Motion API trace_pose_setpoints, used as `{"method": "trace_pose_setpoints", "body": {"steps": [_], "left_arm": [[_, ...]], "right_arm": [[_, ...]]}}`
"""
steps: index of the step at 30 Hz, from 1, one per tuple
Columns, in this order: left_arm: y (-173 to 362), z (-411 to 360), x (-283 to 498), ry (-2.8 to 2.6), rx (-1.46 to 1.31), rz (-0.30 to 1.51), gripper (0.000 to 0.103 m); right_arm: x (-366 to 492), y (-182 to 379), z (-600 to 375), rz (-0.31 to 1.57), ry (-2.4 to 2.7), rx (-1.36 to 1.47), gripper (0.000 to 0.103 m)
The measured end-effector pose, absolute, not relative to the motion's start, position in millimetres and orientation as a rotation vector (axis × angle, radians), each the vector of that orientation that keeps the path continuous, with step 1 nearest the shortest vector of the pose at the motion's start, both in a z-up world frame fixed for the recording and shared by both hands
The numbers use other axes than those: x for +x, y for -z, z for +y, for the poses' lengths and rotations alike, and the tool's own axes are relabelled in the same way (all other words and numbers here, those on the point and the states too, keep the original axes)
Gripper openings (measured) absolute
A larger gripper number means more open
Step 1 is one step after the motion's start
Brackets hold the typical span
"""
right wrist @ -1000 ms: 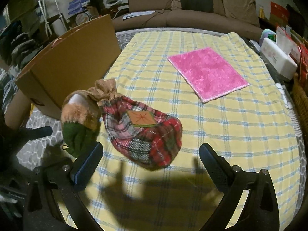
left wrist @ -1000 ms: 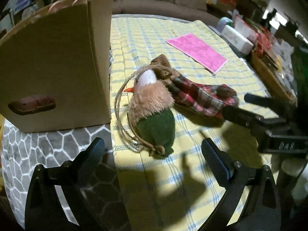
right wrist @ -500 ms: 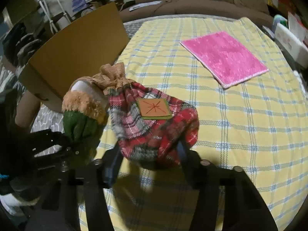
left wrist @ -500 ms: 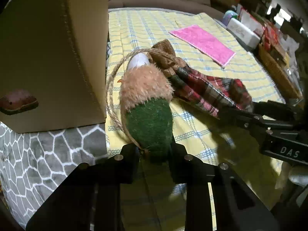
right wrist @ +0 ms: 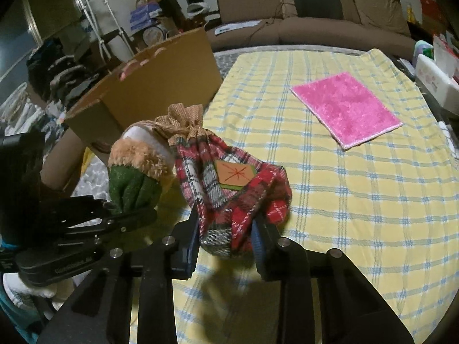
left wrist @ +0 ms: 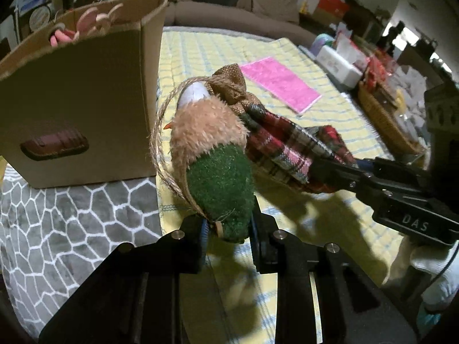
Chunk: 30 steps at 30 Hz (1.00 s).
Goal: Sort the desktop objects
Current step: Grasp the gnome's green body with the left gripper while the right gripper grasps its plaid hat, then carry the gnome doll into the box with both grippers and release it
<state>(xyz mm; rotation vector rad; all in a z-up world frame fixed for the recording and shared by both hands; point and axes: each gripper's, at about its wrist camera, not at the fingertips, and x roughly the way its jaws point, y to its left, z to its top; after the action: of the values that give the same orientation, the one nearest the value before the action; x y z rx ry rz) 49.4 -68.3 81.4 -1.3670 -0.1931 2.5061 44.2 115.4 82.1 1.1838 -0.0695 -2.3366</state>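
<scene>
Left hand-held gripper clamps the green plush end of the toy. Right hand-held gripper, jaws just closing, pinches its plaid pouch. Toy is lifted above the yellow checked surface, beside the cardboard box.

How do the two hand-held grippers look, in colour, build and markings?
Both the left gripper and the right gripper are matte black, with angular bodies, silver screw heads and blue pads on the fingers. In the left wrist view the right one carries pale letters "DAS". White cloth shows beneath each.
</scene>
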Motion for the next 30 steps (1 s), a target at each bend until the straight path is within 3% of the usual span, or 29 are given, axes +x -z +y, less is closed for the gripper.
{"method": "trace_pose_setpoints", "body": {"steps": [12, 21, 30], "left_arm": [[-170, -91, 67, -2.478, -1.181, -0.247, 0.023], [-222, -152, -4, -2.454, -1.182, -0.312, 0.023], [-215, -178, -106, -2.230, -1.323, -0.344, 0.020]], "right_arm": [[71, -168, 78, -0.040, 2.319, 1.023, 0.031], [26, -227, 21, -0.169, 2.242, 0.965, 0.031], [-51, -231, -29, -0.258, 2.230, 1.005, 0.026]]}}
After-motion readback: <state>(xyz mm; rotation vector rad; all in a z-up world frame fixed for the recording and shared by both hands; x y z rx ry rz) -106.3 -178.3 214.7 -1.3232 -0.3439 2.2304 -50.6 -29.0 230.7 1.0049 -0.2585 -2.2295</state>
